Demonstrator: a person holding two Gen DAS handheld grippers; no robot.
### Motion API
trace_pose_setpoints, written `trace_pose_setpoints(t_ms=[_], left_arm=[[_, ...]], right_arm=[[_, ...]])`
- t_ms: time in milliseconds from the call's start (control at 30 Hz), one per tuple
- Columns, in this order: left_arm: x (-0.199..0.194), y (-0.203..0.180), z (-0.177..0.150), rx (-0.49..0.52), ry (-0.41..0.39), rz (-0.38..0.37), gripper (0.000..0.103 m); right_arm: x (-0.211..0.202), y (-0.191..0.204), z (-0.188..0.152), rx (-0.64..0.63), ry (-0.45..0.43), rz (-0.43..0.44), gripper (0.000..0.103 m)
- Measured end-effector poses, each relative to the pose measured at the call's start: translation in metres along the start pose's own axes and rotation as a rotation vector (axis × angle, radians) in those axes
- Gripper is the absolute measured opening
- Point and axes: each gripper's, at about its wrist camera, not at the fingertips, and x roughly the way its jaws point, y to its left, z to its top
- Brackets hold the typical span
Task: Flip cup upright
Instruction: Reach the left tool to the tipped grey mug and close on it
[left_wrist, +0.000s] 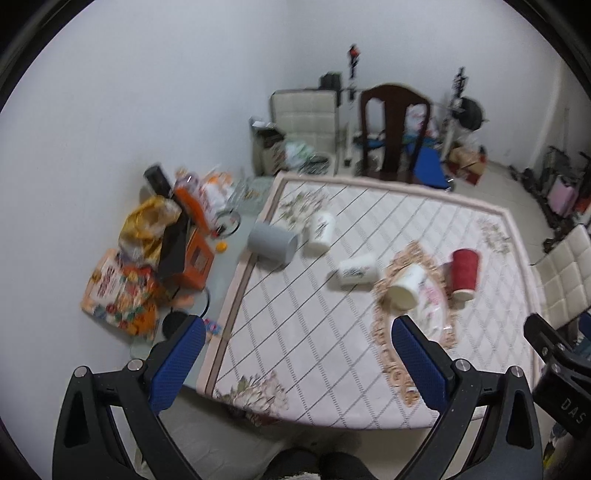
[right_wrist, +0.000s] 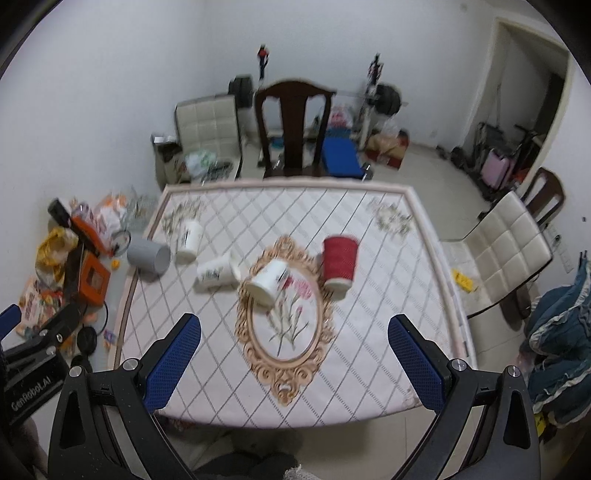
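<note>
Tongs of both hands, left tongs (left_wrist: 297, 363) and right tongs (right_wrist: 293, 360), gape empty; nearest white cup (right_wrist: 267, 282) lies tipped, mouth nearward, ahead of the right.

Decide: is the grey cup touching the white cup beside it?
Apart. The right wrist view shows tablecloth between the grey cup and the white cup.

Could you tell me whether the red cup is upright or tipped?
Tipped: the red cup lies on its side on the tablecloth.
</note>
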Motion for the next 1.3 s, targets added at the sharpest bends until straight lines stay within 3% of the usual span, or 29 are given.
trace_pose_setpoints(t_ms=[300, 567, 700, 833, 1133, 1300], left_arm=[[0.109, 0.033, -0.021, -0.043, 0.208, 0.103, 0.103], [0.223, 0.062, -0.009, -0.079, 0.383, 0.089, 0.103], [0.273, 0.072, 0.008, -0.110, 0.428, 0.069, 0.103], [0.315, 0.080, 0.030, -0.180, 0.465, 0.009, 0.103], [0.396, 0.119, 0.081, -0.555, 0.511, -0.191, 0.102], [0.430, 0.119, 0.095, -0.679, 0.536, -0.249, 0.102]], right_arm=[[0.130, 0.048, -0.024, -0.047, 0.189, -0.003, 0.102], [0.254, 0.090, -0.036, -0.058, 0.366, -0.065, 0.102], [0.297, 0.106, -0.036, -0.068, 0.414, -0.113, 0.102], [0.327, 0.115, -0.035, -0.056, 0.450, -0.151, 0.102], [0.366, 0.127, -0.017, 0.005, 0.457, -0.197, 0.102], [0.373, 0.129, -0.010, 0.022, 0.436, -0.213, 0.102]])
